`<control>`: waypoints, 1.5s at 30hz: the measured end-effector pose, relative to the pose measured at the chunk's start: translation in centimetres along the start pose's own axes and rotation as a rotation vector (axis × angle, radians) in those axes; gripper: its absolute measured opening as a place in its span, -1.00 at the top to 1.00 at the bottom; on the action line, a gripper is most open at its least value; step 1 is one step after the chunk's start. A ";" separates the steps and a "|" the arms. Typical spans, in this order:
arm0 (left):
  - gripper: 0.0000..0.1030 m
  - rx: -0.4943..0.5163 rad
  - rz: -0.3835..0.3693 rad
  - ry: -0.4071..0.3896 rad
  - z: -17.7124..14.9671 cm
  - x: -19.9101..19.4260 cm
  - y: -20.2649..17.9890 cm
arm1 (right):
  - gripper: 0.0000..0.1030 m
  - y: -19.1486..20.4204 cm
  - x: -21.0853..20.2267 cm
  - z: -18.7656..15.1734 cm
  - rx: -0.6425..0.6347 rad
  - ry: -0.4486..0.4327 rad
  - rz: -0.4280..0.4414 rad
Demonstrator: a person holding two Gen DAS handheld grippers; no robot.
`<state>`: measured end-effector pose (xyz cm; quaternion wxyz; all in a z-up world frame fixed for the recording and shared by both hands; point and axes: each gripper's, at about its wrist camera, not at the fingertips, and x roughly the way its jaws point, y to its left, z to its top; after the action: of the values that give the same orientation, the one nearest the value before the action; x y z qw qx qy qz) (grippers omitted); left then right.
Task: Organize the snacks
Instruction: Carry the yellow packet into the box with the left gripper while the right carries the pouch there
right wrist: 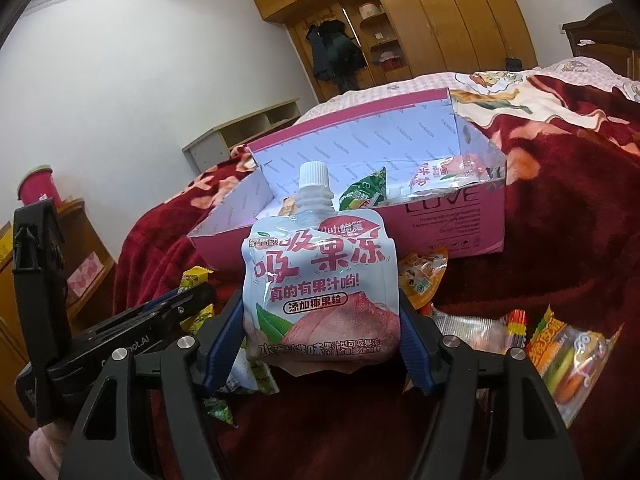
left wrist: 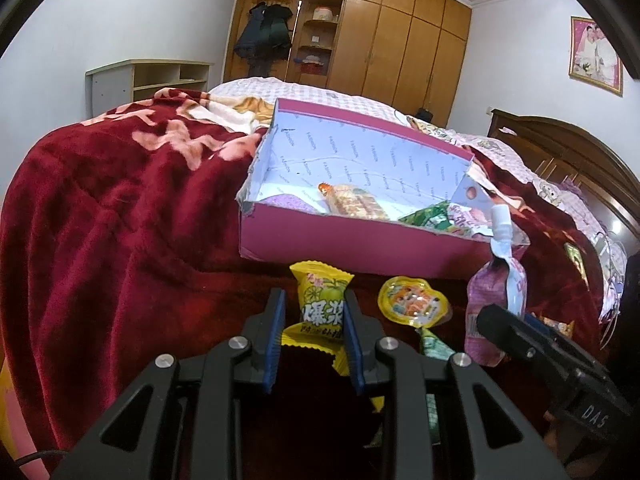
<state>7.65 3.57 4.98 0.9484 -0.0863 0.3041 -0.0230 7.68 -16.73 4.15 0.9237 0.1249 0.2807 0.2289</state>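
Observation:
My left gripper (left wrist: pixel 314 300) is shut on a yellow candy packet (left wrist: pixel 320 304) and holds it upright just in front of the pink box (left wrist: pixel 340 246). My right gripper (right wrist: pixel 322 312) is shut on a peach jelly pouch (right wrist: pixel 320 288) with a white cap, held upright before the same box (right wrist: pixel 440 224). The pouch also shows at the right of the left wrist view (left wrist: pixel 496 292). The box lies open on the red blanket and holds several snacks: an orange packet (left wrist: pixel 354 200), a green packet (left wrist: pixel 430 216) and a pink-white packet (right wrist: pixel 444 172).
Loose snacks lie on the red blanket (left wrist: pixel 120 220): a round yellow jelly cup (left wrist: pixel 414 302), an orange packet (right wrist: pixel 424 276), a clear packet (right wrist: pixel 468 326) and a colourful bag (right wrist: pixel 572 360). Wardrobes (left wrist: pixel 400 32) and a low shelf (left wrist: pixel 148 78) stand behind the bed.

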 end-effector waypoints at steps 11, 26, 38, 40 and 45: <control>0.45 0.022 -0.009 -0.026 0.3 -1.9 -1.1 | -0.37 0.8 -1.7 0.0 -0.034 -0.041 0.014; 0.45 0.044 -0.029 -0.037 2.3 -3.1 -2.9 | -0.37 0.9 -3.1 0.8 -0.064 -0.058 0.065; 0.45 0.066 -0.009 -0.055 4.8 -1.8 -3.3 | -0.37 0.5 -3.8 2.9 -0.094 -0.060 0.040; 0.45 0.070 -0.007 -0.060 5.2 -1.5 -3.4 | -0.37 0.4 -3.8 3.5 -0.094 -0.056 0.041; 0.45 0.079 -0.003 -0.063 6.3 -0.5 -3.5 | -0.37 -0.2 -3.3 4.8 -0.098 -0.042 0.028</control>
<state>10.98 1.17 10.95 0.9602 -0.0497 0.2729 -0.0335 8.04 -19.00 9.54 0.9311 0.0884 0.2477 0.2527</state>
